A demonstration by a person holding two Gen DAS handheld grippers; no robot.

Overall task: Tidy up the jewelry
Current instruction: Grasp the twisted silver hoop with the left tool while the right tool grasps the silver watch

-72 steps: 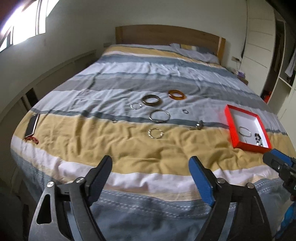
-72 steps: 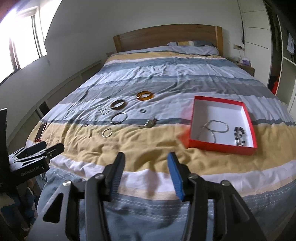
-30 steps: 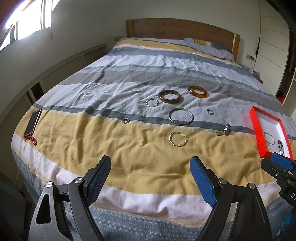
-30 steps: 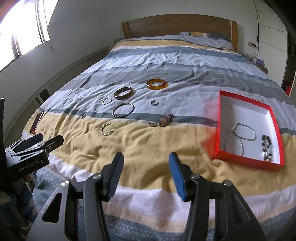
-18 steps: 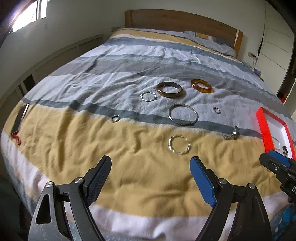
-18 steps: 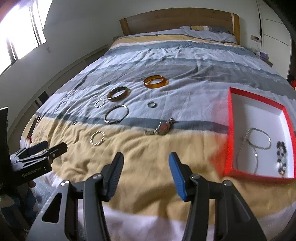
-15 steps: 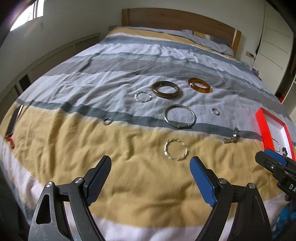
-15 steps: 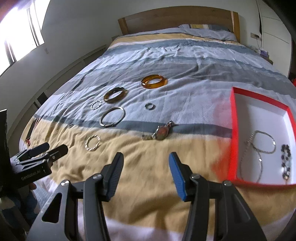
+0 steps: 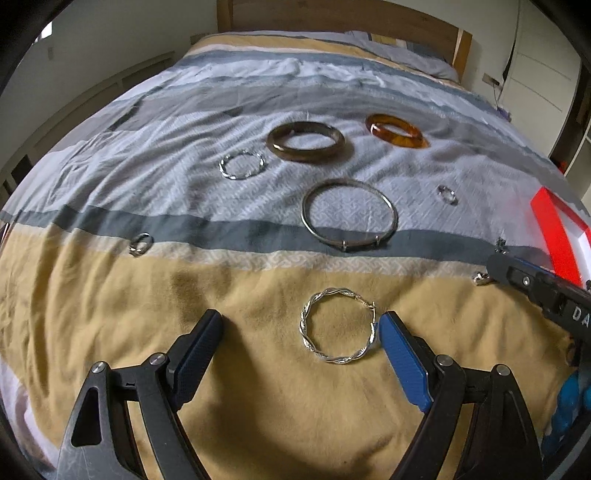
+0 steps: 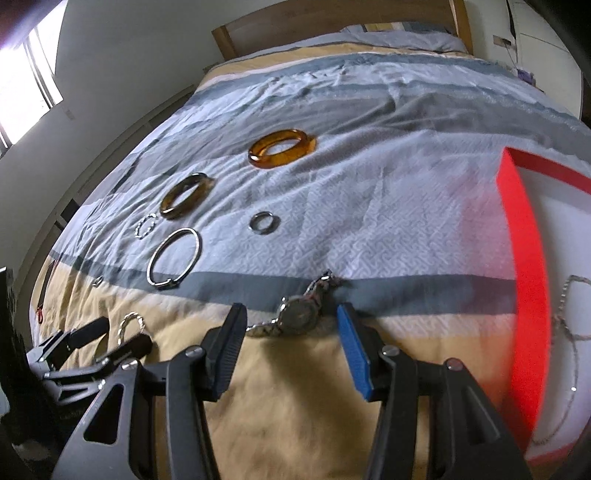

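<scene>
My left gripper (image 9: 299, 330) is open wide, low over the yellow stripe of the bedspread. A twisted silver hoop (image 9: 305, 328) lies flat between its fingers, close to the blue right finger (image 9: 397, 343), with no pad pressing on it. My right gripper (image 10: 291, 314) is open about half way. A silver watch (image 10: 299, 314) lies on the bed just ahead, between the fingertips and untouched. To the right is the red box (image 10: 524, 258) with a chain (image 10: 565, 295) inside.
Farther up the bed lie a thin silver bangle (image 9: 354, 245), a brown bangle (image 9: 306, 153), an amber bangle (image 9: 400, 139), a small twisted hoop (image 9: 221, 168) and two small rings (image 9: 140, 243) (image 9: 447, 194). The wooden headboard (image 9: 332, 18) is beyond.
Both grippers have come forward and down toward the bed. The twisted hoop now sits between the left fingers, and the watch between the right fingertips. Jaw widths are unchanged.
</scene>
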